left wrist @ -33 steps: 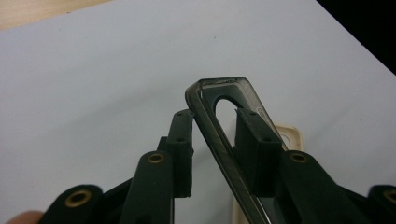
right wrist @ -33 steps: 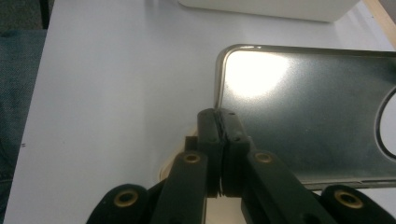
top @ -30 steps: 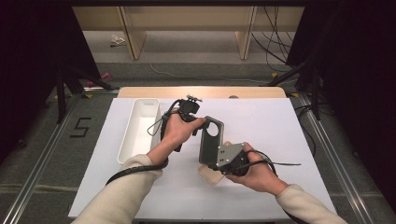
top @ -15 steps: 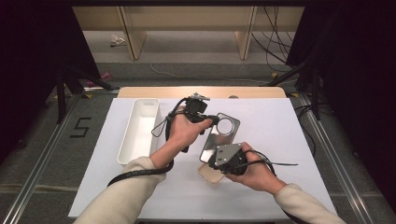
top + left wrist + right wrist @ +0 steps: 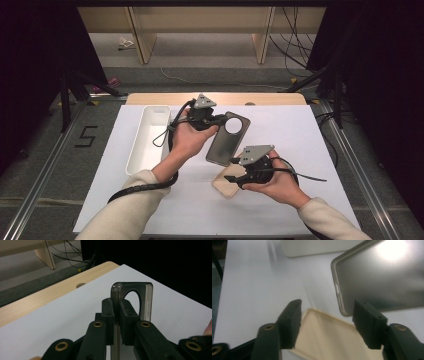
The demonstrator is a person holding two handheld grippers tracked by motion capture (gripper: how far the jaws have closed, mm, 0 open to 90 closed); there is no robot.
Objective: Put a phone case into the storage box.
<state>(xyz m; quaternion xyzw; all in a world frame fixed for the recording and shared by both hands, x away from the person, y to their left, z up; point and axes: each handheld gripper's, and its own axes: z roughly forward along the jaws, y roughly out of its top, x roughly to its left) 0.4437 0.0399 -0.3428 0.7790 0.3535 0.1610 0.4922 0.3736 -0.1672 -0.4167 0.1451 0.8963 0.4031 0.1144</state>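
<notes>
High view. The left claw (image 5: 216, 120) sits over the far middle of the white worktop (image 5: 310, 150), held in the person's left hand (image 5: 187, 137). It is clamped on the top end of a dark grey phone case (image 5: 226, 142), close beside the round camera cut-out. The case hangs off the claw tilted, its lower end reaching toward the right claw (image 5: 235, 175), apparently clear of the worktop. A long white tray (image 5: 147, 137) lies left of the left claw, near the hand and apart from the case. The right claw, in the right hand (image 5: 277, 182), points left, with a beige phone case (image 5: 227, 181) lying flat on the worktop at its tips. The grey case's lower end is just above and beside it.

Left gripper view. Jaws are narrow, pressed on either side of the grey case's thin edge. The case stands on edge between them, and its arched cut-out rises beyond the pads (image 5: 108, 312). White worktop lies beyond, with a wooden border strip (image 5: 50, 293) further out.

Right gripper view. Jaws are wide apart, gripping nothing. The beige case lies between and beneath them, open side up; whether the pads (image 5: 293, 315) touch it cannot be told. The grey case is just ahead to the right, its corner close to the right jaw. The tray end (image 5: 317, 247) is further ahead.
</notes>
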